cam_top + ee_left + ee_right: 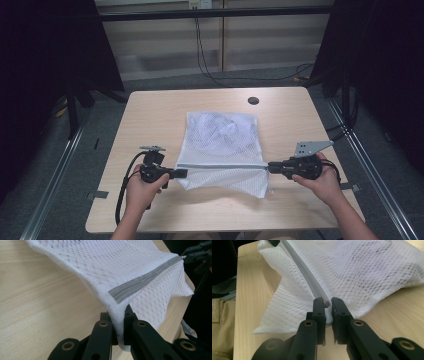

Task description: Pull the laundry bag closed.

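A white mesh bag (222, 132) lies on the table, and its grey zipper (220, 164) is stretched level between my two grippers. At the zipper's left end my left gripper (182, 173) is shut on the bag's edge. The left gripper view has the fabric (112, 262) pinched between the jaws of that gripper (118, 317), with the zipper (142, 282) running away from them. My right gripper (270, 166) is shut on the zipper's right end. In its own view a small metal piece sits between the jaws of that gripper (327, 303). The bag's near flap hangs below the zipper.
The light wooden table (150, 115) has a round black grommet (253, 100) near its far edge. Black cables trail on the floor beyond it. The near edge of the table runs just behind both hands. Dark curtains stand at both sides.
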Demonstrator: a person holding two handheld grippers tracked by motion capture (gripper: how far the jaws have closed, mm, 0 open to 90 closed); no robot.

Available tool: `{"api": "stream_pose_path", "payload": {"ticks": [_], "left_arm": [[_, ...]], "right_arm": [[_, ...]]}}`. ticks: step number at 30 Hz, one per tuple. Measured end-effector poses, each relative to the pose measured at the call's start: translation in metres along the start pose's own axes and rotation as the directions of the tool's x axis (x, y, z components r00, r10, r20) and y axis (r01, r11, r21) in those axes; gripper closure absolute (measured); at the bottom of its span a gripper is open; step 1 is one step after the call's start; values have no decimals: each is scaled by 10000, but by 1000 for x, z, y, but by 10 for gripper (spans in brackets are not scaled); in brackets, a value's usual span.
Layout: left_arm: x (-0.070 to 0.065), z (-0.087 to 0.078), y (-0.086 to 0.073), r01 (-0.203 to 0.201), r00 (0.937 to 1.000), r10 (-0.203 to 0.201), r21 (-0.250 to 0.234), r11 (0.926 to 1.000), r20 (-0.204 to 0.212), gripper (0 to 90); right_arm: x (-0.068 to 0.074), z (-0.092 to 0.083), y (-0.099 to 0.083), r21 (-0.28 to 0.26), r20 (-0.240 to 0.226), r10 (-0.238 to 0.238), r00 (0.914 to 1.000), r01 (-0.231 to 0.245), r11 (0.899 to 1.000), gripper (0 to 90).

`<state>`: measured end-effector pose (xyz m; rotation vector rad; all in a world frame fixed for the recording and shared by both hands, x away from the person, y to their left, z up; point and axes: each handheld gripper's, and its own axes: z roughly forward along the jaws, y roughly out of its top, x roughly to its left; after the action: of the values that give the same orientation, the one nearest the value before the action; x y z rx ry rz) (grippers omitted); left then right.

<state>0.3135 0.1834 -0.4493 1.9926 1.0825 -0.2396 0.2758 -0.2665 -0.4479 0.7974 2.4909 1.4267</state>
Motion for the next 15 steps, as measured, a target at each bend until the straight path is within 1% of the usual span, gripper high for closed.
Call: {"api": "stream_pose_path", "payload": {"ticks": [1,3,4,5,6,7,8,9,10,11,12,13,14,15], "left_arm": [[0,1,0,-78,10000,78,34,10000,-43,890],[0,1,-1,-118,9999,118,-12,9999,57,876],[0,1,-1,-143,9999,143,-49,9999,36,863],[0,1,-1,-148,9998,148,-31,9999,112,853],[0,0,-1,-200,9997,201,-30,9998,148,845],[0,0,-1,-257,9996,257,-58,9997,90,831],[-1,0,-1,-295,9995,296,-82,9995,116,808],[-2,1,-1,-379,9992,379,5,9993,138,797],[-2,2,-1,-478,9989,478,40,9988,29,783],[-3,2,-1,-488,9988,488,48,9988,-19,770],[-3,2,-1,-538,9985,538,103,9985,62,748],[-3,2,-1,-540,9985,539,52,9985,46,730],[-2,1,-1,-693,9976,693,73,9976,37,718],[-3,1,-1,-701,9975,700,71,9975,75,699]], "right_arm": [[0,0,0,-58,-59,-64,10000,63,10000,819],[1,0,0,-122,-150,-113,9998,111,9999,818],[1,0,0,-69,-148,-130,9998,129,9999,818],[1,0,0,-34,-132,-174,9998,174,9998,818],[1,0,0,-7,-223,-138,9997,138,9999,818],[1,1,0,76,-185,-188,9997,190,9998,818],[1,1,0,98,-177,-195,9997,197,9998,818],[1,1,0,83,-221,-211,9995,213,9997,818],[2,1,0,99,-195,-201,9996,203,9997,818],[1,1,0,95,-165,-226,9996,227,9997,818],[1,1,0,94,-180,-212,9996,214,9997,818],[1,1,0,106,-156,-217,9996,219,9997,818],[1,1,0,128,-117,-223,9997,225,9997,818],[1,1,0,129,-107,-226,9997,227,9997,817]]}}
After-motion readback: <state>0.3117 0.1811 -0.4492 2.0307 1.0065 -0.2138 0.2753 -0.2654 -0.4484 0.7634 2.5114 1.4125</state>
